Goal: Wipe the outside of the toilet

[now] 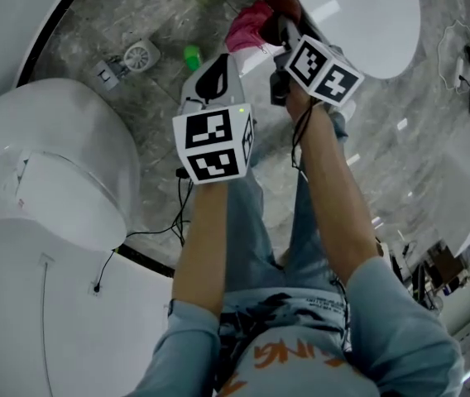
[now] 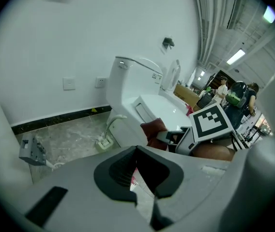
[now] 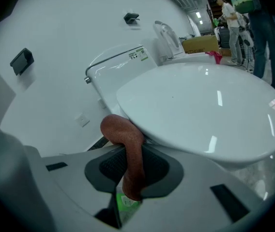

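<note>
Well, off to the left of my left gripper (image 1: 212, 85) a second toilet (image 1: 53, 172) stood on the grey marbled floor (image 1: 127, 11), with a small green object (image 1: 191, 56) lying just ahead of the jaws. That gripper's jaws were drawn together at the tips and had hold of nothing. Beyond them, in the left gripper view, a white wall (image 2: 79, 37) carried two pale switch plates (image 2: 69, 83) above a dark skirting strip (image 2: 60, 118).

Just to its right, my right gripper (image 1: 283, 31) was clamped on a reddish cloth (image 3: 123, 132), its jaws only as far apart as the fabric's thickness. The cloth curled up from the pads and pressed against the underside of the toilet (image 3: 205, 105), right where the closed lid overhangs the bowl, directly ahead of and above the jaws. Farther right of the gripper, past the toilet, a cardboard box (image 3: 200, 43) sat with people standing near it.

A sticker (image 3: 137, 55) on the tank was too small for me to read. Orange lettering on the person's shirt (image 1: 293, 356) showed only partly, something like "ING".
</note>
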